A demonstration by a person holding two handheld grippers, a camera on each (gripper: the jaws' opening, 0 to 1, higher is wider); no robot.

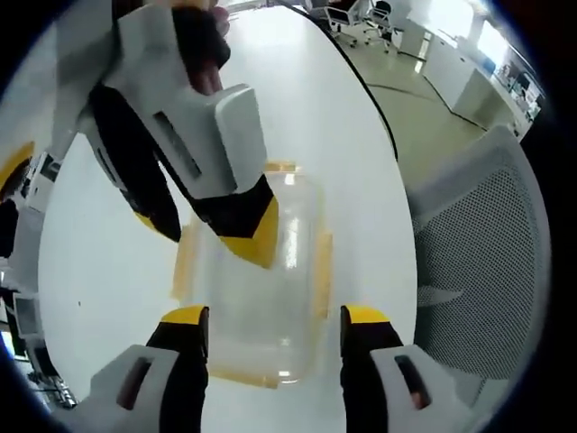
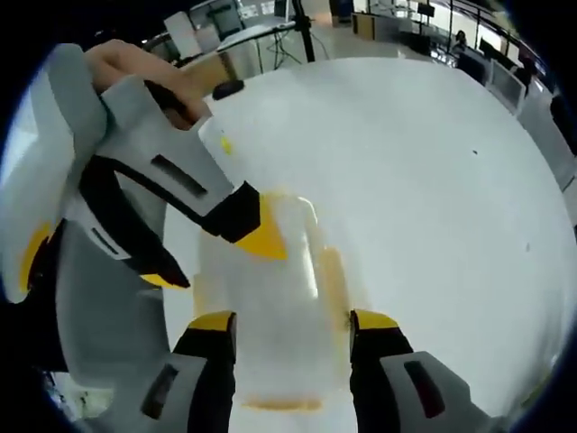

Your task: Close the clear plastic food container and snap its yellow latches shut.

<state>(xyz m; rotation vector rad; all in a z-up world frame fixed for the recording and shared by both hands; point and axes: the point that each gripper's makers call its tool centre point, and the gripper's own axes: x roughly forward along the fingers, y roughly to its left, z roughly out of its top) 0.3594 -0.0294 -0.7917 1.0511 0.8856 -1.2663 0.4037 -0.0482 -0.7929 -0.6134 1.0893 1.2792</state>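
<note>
1. Two grippers over one clear plastic container (image 1: 261, 289) on a white table (image 1: 99, 271); lid on top, yellow latches (image 1: 322, 275) along its sides.
2. In the left gripper view: left gripper (image 1: 275, 329) at the bottom, yellow-tipped jaws spread wide, one on either side of the container's near end, nothing gripped; touching the walls or just off them, cannot tell.
3. Same view: right gripper (image 1: 212, 225) entering from the upper left, jaws apart, one yellow tip down on the lid, the other off past the container's edge above the table.
4. In the right gripper view: right gripper (image 2: 293, 332) with jaws wide, straddling the container (image 2: 270, 307), nothing clamped.
5. Same view: left gripper (image 2: 212, 253) reaching in from the left, a hand (image 2: 135, 68) on its handle, one yellow tip resting on the lid.
6. Beside the table in the left gripper view: grey mesh chair (image 1: 487, 262); office desks further back.
</note>
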